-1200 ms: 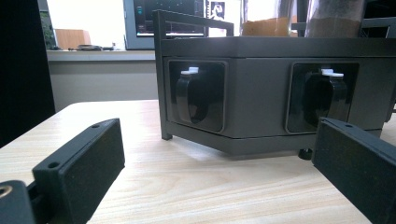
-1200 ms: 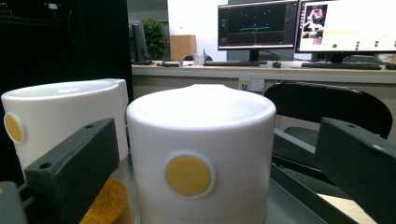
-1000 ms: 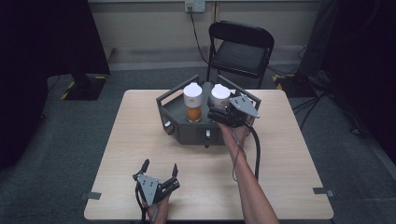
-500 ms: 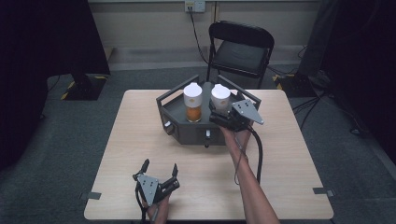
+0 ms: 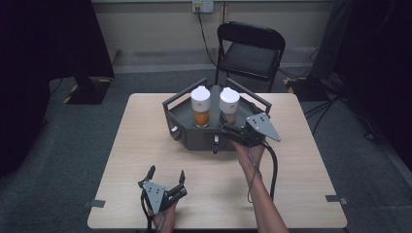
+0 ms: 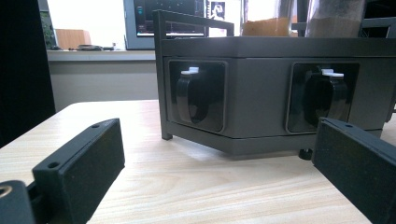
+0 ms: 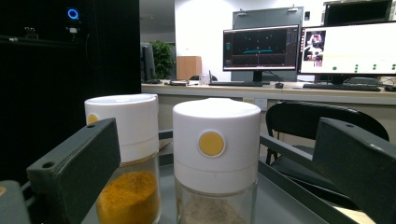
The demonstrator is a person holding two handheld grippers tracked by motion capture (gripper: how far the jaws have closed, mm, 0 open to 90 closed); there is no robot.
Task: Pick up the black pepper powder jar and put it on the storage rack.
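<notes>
r gripper [image 5: 227, 130] at front rim of dark grey metal rack [image 5: 194, 141], jaws wide, w/ white-capped glass jar of pale grey powder [image 5: 229, 106] just ahead, not touching. white-capped jar of orange powder [image 5: 201, 106] beside it in rack. l gripper [image 5: 166, 176] well in front of rack, near table edge, jaws wide, holding nothing.

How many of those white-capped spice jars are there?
2, both standing on the dark tray: one with orange powder on the left, one with greyish powder beside it, before the open right gripper.

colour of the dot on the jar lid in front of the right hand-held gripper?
Yellow-orange dot on the white lid, clearest in the right gripper view.
</notes>
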